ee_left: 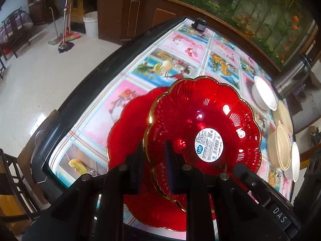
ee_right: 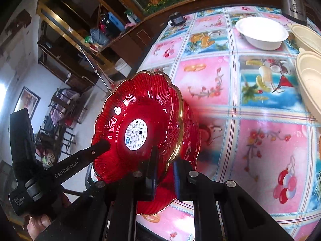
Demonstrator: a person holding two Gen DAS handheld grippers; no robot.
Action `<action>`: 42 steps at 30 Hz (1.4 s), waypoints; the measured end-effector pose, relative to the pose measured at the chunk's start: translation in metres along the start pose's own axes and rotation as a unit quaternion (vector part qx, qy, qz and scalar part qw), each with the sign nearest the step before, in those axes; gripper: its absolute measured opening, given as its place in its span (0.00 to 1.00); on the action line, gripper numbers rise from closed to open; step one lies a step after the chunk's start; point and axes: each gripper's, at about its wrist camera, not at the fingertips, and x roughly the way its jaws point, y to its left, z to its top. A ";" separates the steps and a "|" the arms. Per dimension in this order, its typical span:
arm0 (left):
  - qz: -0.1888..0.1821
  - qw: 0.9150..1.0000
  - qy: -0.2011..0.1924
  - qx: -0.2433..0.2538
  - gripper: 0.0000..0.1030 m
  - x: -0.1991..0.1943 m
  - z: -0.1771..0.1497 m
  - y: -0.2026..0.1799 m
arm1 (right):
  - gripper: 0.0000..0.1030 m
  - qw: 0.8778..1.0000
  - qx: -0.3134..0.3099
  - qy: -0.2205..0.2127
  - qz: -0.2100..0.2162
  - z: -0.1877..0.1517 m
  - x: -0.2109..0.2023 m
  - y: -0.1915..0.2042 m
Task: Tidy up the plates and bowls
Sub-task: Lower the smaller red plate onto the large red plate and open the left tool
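Plates come first here: a red scalloped plate with a gilt rim is held tilted above the counter, its labelled base turned toward both cameras, and a second red plate lies flat on the patterned cloth just beyond and below both claws. The left claw is clamped on the lifted plate's near rim, one finger on either side of the gold edge. In the right wrist view the right claw is likewise clamped on the rim at another spot, so the plate hangs between the two.

Judging by this, the step in hand is stacking: carrying the held plate over its twin. The next move calls for levelling it, centring it above the lower plate so the scallops nest, then lowering before either claw lets go.

Farther ahead of the claws, well apart from the plates, sit a white bowl and cream bowls, not yet gathered.
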 end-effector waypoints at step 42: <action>0.018 0.999 0.025 -0.029 0.17 0.014 -0.016 0.020 | 0.24 0.998 0.000 0.057 -0.016 0.001 0.027 0.009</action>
